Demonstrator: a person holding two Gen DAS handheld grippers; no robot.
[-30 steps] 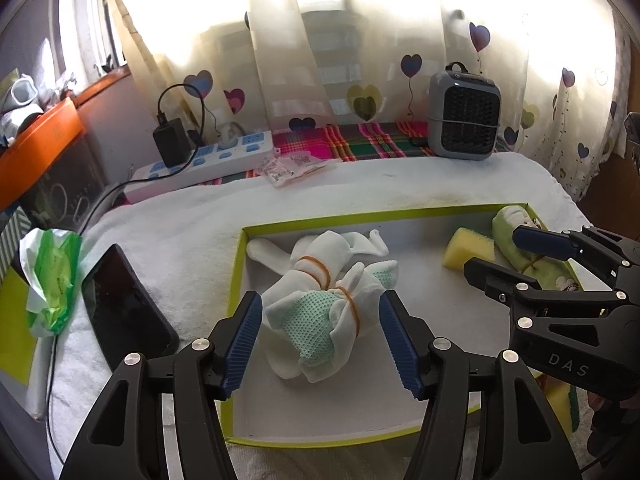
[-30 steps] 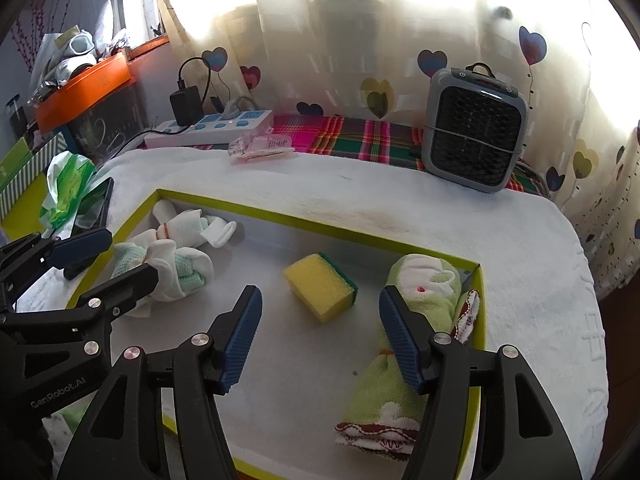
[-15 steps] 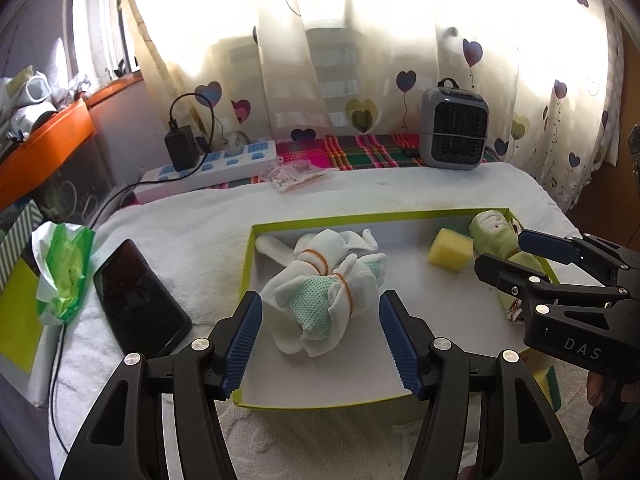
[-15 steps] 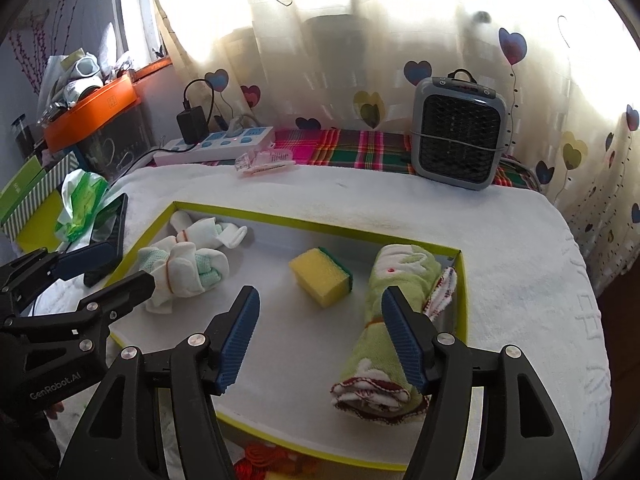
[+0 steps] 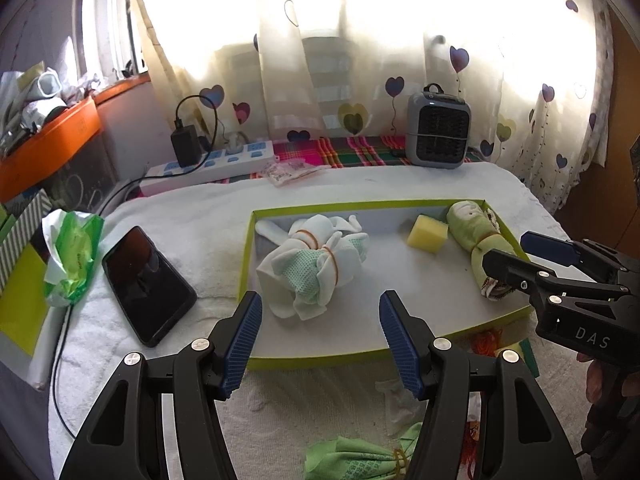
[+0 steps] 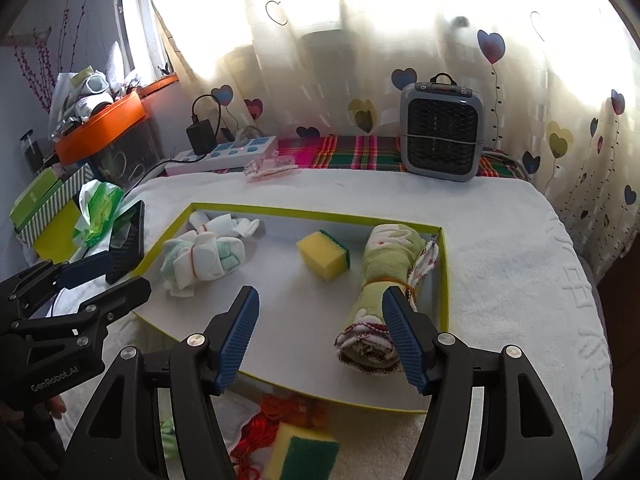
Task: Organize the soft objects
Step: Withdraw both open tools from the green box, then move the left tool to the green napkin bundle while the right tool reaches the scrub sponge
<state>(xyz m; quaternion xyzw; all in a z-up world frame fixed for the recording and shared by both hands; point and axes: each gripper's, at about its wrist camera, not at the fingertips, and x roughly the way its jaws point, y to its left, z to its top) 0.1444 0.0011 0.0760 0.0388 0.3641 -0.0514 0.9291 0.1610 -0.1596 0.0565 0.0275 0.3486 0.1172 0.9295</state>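
We see both handheld grippers poised over a shallow tray (image 5: pixel 250 276) with a lime-green rim, set on a white towel-covered surface (image 6: pixel 500 272). The left gripper (image 5: pixel 320 332) stands with its jaws spread wide and nothing between the blue pads; the same goes for the right gripper (image 6: pixel 320 332), which holds nothing. Inside the tray lie three soft things: a white-and-mint cloth bundle (image 5: pixel 316 268) bound with rubber bands at the left end, a yellow sponge (image 6: pixel 322 254) (green scouring side on its far face) near the middle, and a rolled green towel (image 6: pixel 384 276) tied with a band along the right wall. Each lies apart from the others. Outside the tray, near its front edge, rest another sponge (image 6: pixel 300 456), red string (image 6: pixel 276 412) and a green cloth (image 5: pixel 356 460). A dark phone (image 5: pixel 146 284) lies left of the tray.
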